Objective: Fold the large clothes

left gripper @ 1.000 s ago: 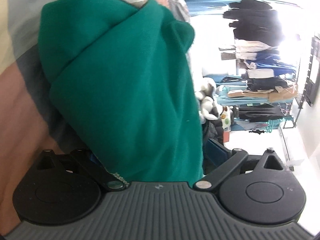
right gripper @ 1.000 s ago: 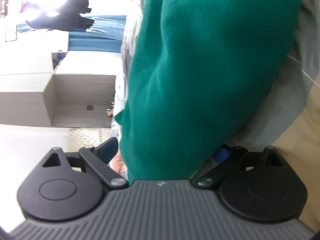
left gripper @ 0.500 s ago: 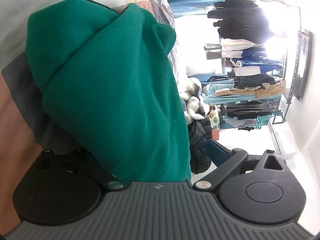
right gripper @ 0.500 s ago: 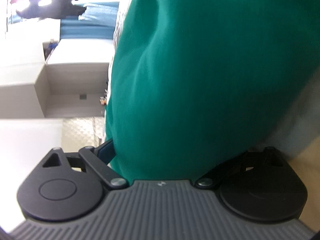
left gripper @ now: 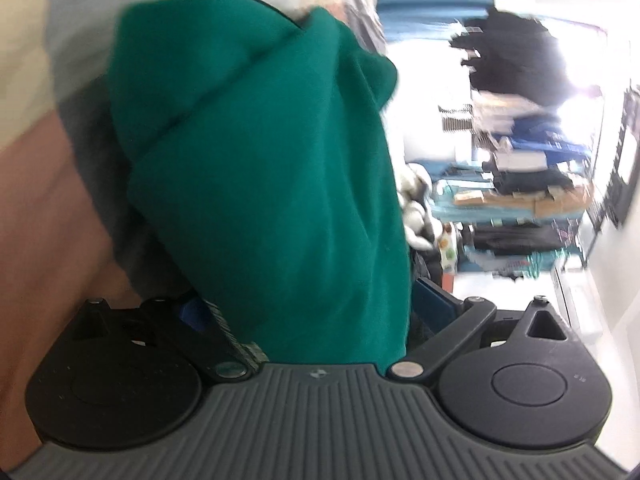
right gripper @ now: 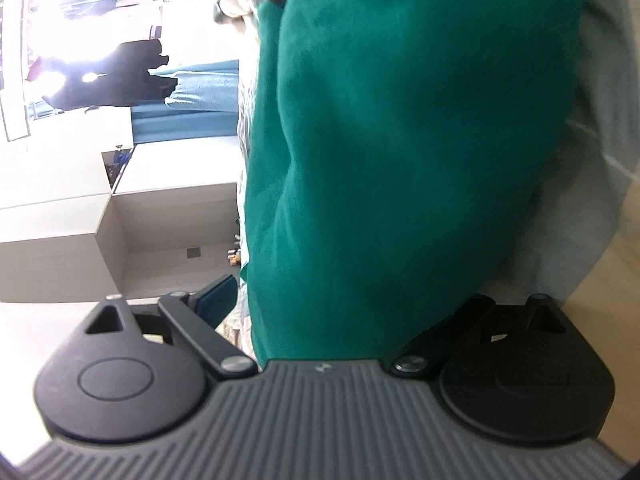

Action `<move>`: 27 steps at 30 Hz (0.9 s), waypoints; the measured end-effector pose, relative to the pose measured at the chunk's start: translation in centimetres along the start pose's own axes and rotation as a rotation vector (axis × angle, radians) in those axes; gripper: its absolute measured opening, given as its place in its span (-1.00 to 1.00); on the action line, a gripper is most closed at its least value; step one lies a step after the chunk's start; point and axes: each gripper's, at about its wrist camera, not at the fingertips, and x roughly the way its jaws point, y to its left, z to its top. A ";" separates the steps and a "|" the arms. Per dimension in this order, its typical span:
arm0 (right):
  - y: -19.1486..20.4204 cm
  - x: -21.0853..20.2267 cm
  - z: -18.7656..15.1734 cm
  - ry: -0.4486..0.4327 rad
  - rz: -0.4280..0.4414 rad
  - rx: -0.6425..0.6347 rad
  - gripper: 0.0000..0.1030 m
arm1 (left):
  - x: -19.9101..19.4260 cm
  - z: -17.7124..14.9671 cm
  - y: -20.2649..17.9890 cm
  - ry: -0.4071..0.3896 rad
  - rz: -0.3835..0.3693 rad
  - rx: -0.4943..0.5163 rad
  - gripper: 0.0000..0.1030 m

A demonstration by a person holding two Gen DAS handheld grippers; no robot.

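Bulky green knit garment point(left gripper: 272, 184) bunched between both tools.
Left tool point(left gripper: 308, 312) and right tool point(right gripper: 344, 300) each spread wide around green cloth point(right gripper: 400, 140); actual clamping impossible to tell; grey bedding point(right gripper: 568, 216) behind.

Both wrist views rolled sideways, looking forward along the fingers, pressed very near the green garment point(left gripper: 264, 184) point(right gripper: 400, 152). Left view: clothes rack point(left gripper: 520, 184) far right. Right view: cabinet point(right gripper: 60, 240) far left. Shared: garment and dark hanging clothes.

Bed cover point(left gripper: 52, 184) in cream, grey and brown blocks, green garment point(left gripper: 272, 184) bunched on it
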 end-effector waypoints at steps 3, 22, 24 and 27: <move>0.0 -1.5 -0.4 -0.039 -0.023 -0.001 0.91 | -0.4 0.4 0.7 -0.039 0.024 -0.043 0.95; -0.5 -6.5 1.3 -0.307 -0.160 0.024 0.90 | 0.8 0.3 -4.7 -0.183 0.270 0.312 -0.01; -0.4 -5.0 1.1 -0.334 -0.181 0.035 0.89 | 0.7 0.1 -4.9 -0.188 0.272 0.345 -0.03; -0.6 -5.0 1.7 -0.348 -0.180 0.036 0.90 | 0.6 0.2 -5.1 -0.188 0.263 0.364 -0.06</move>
